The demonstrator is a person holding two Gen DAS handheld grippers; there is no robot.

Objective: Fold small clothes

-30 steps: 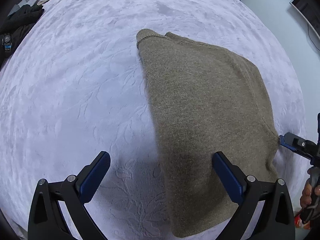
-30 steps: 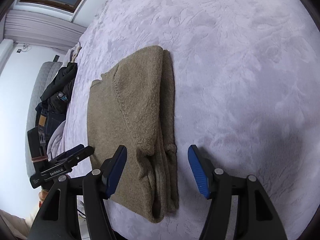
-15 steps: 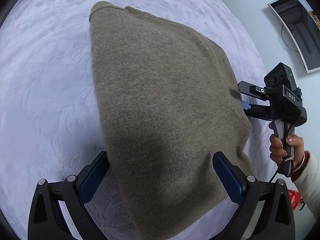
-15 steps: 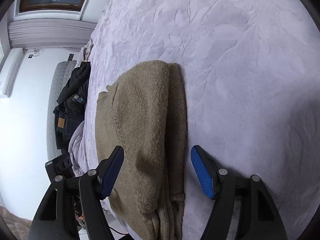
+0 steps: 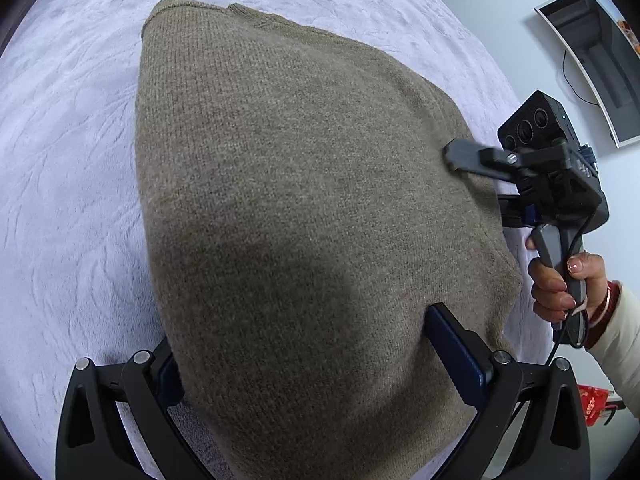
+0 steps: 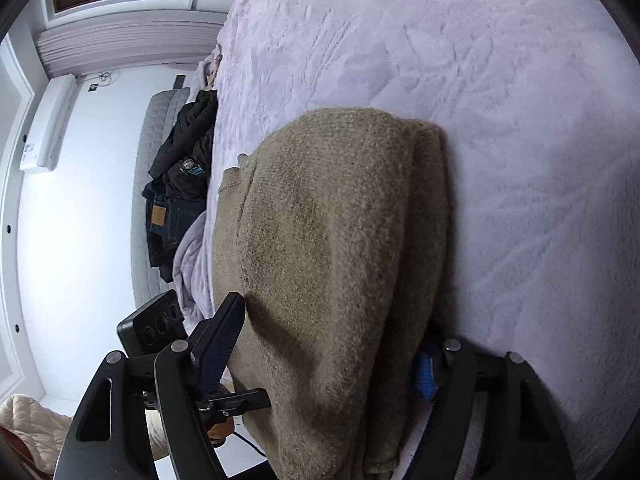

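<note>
A folded olive-brown knit sweater lies on a pale lilac bedspread; it also shows in the right wrist view. My left gripper is open with its jaws straddling the sweater's near end, one finger under the cloth edge. My right gripper is open and straddles the sweater's side edge; in the left wrist view it has one finger on top of the cloth and the other below the edge.
Dark clothes and jeans lie heaped at the bed's far side by a grey headboard. A wall screen hangs beyond the bed's right edge. The bedspread stretches wide beyond the sweater.
Both grippers moved forward onto the sweater. The jaws that stood short of the cloth now reach around its edges. The sweater has stayed in place.
</note>
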